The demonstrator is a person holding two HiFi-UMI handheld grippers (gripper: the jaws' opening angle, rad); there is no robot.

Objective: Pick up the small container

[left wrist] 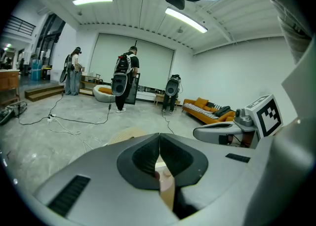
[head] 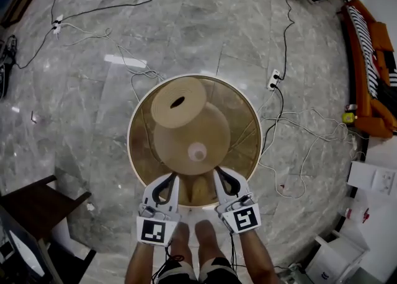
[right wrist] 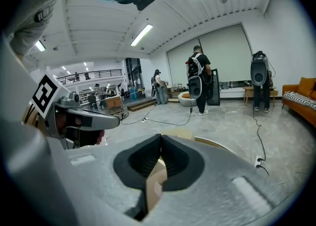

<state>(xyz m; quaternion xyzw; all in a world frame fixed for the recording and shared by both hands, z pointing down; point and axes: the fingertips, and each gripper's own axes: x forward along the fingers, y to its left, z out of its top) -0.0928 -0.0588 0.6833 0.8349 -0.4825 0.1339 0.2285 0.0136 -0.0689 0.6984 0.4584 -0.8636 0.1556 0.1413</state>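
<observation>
A round table [head: 138, 152] with a pale rim stands below me. On it lie a tan disc with a dark slot [head: 178, 102] and a larger tan dome [head: 186, 137]. A small pale container [head: 197, 150] sits on the dome's near side. My left gripper [head: 169, 180] hangs over the table's near edge, its jaws shut on nothing. My right gripper [head: 219, 173] is beside it, also shut and empty. Both are short of the small container, which lies between and beyond their tips. In the left gripper view the jaws [left wrist: 159, 136] meet; in the right gripper view they [right wrist: 160, 137] meet too.
Cables [head: 298, 128] and a power strip [head: 274, 80] lie on the marble floor around the table. A dark wooden stool [head: 37, 205] stands at the lower left, an orange sofa [head: 371, 59] at the right, white boxes [head: 372, 180] at the lower right. Several people [left wrist: 126, 79] stand far off.
</observation>
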